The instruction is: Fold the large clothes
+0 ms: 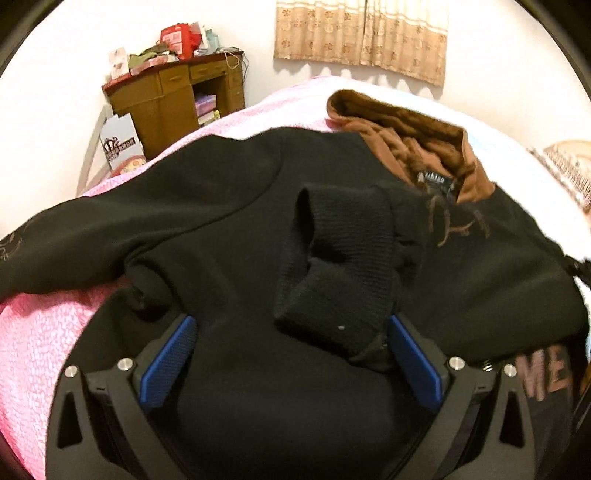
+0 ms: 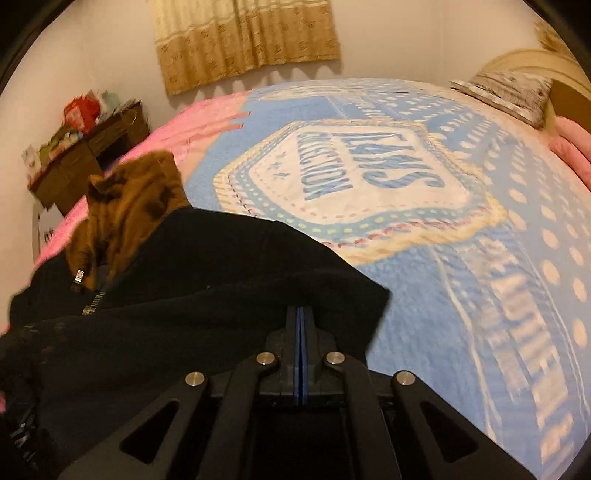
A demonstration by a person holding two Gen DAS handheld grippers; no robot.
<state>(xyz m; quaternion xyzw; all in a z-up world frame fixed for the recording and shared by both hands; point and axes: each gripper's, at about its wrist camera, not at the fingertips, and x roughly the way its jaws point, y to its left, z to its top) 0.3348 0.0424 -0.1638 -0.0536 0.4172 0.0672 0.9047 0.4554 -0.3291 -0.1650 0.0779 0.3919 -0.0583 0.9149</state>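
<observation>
A black hoodie (image 1: 221, 221) with a brown-lined hood (image 1: 406, 136) lies spread on the bed. Its ribbed sleeve cuff (image 1: 343, 266) is folded in over the body. My left gripper (image 1: 291, 321) hovers open just above the garment. The cuff's end lies between its blue pads (image 1: 166, 365), close to the right one, and neither pad presses on it. In the right wrist view my right gripper (image 2: 301, 308) is shut, its tips tucked into the edge of the black hoodie (image 2: 221, 266), which drapes around them. The brown hood (image 2: 136, 192) lies at the left.
A pink bedspread (image 1: 37, 332) covers the bed's left part, and a blue printed blanket (image 2: 443, 221) covers the right. A pillow (image 2: 509, 92) rests by the headboard. A cluttered wooden desk (image 1: 173, 99) and a paper bag (image 1: 122, 144) stand beyond the bed, under a curtain (image 1: 362, 33).
</observation>
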